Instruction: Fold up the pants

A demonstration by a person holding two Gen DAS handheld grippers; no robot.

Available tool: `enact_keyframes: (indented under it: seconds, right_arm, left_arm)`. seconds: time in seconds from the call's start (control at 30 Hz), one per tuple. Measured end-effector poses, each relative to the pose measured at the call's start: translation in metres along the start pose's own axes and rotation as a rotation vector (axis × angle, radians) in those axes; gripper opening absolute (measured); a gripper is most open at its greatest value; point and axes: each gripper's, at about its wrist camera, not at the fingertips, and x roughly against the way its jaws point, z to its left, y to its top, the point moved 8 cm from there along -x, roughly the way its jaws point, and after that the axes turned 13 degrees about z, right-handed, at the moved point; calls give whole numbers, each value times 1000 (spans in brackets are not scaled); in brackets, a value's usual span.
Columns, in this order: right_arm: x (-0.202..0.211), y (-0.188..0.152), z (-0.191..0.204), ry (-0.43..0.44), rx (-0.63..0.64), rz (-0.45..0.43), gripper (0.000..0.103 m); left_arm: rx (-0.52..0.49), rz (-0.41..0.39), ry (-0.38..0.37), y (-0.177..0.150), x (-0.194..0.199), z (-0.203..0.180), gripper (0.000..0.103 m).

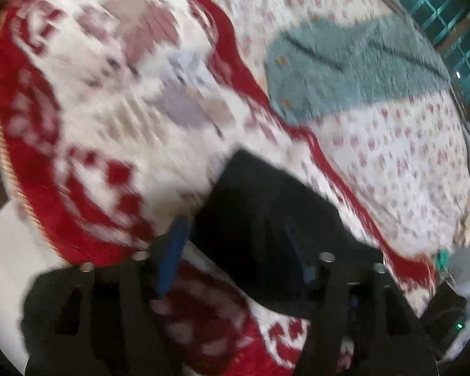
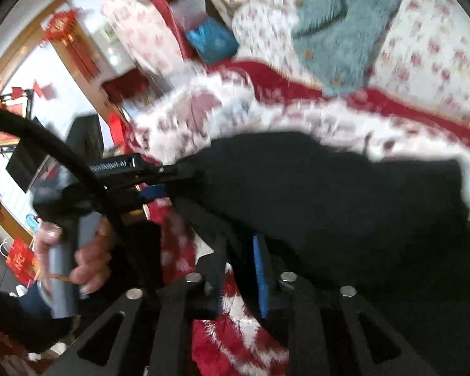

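Observation:
The black pants (image 1: 266, 219) lie bunched on a red and white patterned blanket (image 1: 109, 94). In the left wrist view my left gripper (image 1: 235, 250) stands wide, with one blue-padded finger (image 1: 172, 257) clear of the cloth and the other buried in the black fabric. In the right wrist view the pants (image 2: 344, 206) fill the lower right. My right gripper (image 2: 244, 269) has its blue pads close together with a fold of black cloth between them. The left gripper (image 2: 178, 172) shows there too, its tip at the pants' edge, held by a hand (image 2: 84, 260).
A teal fleece garment (image 1: 354, 65) lies further back on a floral bedsheet (image 1: 407, 156); it also shows in the right wrist view (image 2: 344, 22). A blue bag (image 2: 213, 40) and red decorations (image 2: 62, 28) sit at the room's left side. Both views are motion-blurred.

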Motion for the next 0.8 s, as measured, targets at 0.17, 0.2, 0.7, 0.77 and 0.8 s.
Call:
enact_keyframes:
  seconds: [0.17,0.2,0.7,0.77,0.8]
  right_arm:
    - [59,15,-64,-97,-161,-140,50]
    - [66,19,-88,-117,-232,-160,54]
    - [5,44,-143,-7,-331,-13,21]
    - [18,52,-142,-32,-307,-77,19]
    - [22,53,-144,-36,-311,-98,18]
  left_arm:
    - [69,39,-28,-7,6,17,73]
    - [80,58,-17,-13,2,20,73]
    - [-16,115,114,-10,-59,-18,69]
    - [-93,84,145,-2,-59,-30,39]
    - [-136,60,168,2,-56,-38,34]
